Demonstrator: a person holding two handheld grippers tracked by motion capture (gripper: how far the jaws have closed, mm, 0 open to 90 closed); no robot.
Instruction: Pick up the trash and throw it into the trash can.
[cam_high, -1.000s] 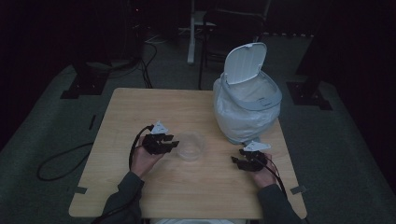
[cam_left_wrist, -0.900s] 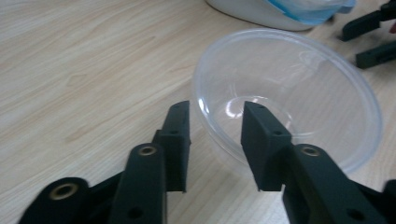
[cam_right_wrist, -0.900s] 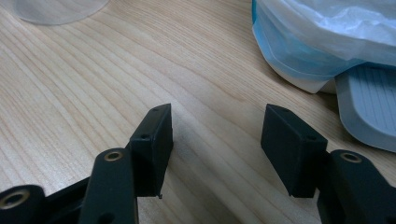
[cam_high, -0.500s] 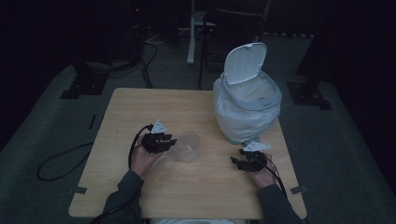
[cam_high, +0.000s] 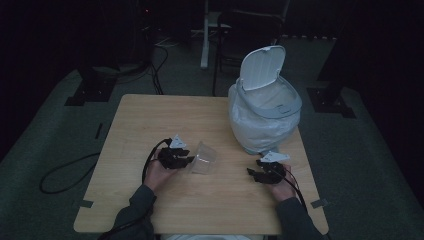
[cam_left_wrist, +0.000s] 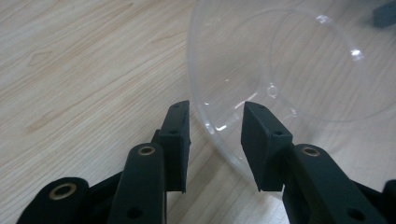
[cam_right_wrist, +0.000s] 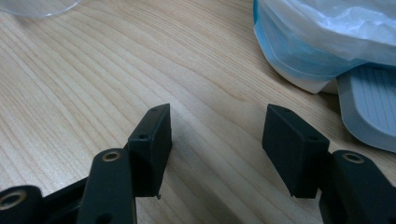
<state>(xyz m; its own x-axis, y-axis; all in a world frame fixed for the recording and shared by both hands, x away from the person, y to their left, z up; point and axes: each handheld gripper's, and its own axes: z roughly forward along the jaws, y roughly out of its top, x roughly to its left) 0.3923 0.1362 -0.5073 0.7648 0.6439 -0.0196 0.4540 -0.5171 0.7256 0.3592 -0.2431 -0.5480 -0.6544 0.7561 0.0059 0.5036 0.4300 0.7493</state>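
**Two grippers, one clear cup, nothing pinched**

Two black two-jaw grippers sit low over the pale wooden table (cam_high: 150, 120), one in each of the person's hands. Nearest me, the right gripper (cam_right_wrist: 217, 140) hovers over bare wood with its jaws spread wide and nothing between them; in the high view it's near the table's right side (cam_high: 252, 173).

The left gripper (cam_left_wrist: 215, 135) is the interesting one. Its jaws have just been opening a bit, and the rim of the clear plastic cup (cam_left_wrist: 280, 70) sits in the gap between them. As far as I can tell the pads aren't pressing on the rim, so no real grip. From above, that gripper (cam_high: 189, 161) is right up against the cup (cam_high: 206, 159), which lies tipped on its side around the middle of the table, mouth toward the left gripper.

Further back on the right stands a white pedal bin with a blue-grey ring and plastic liner (cam_high: 265, 120), lid flipped up.
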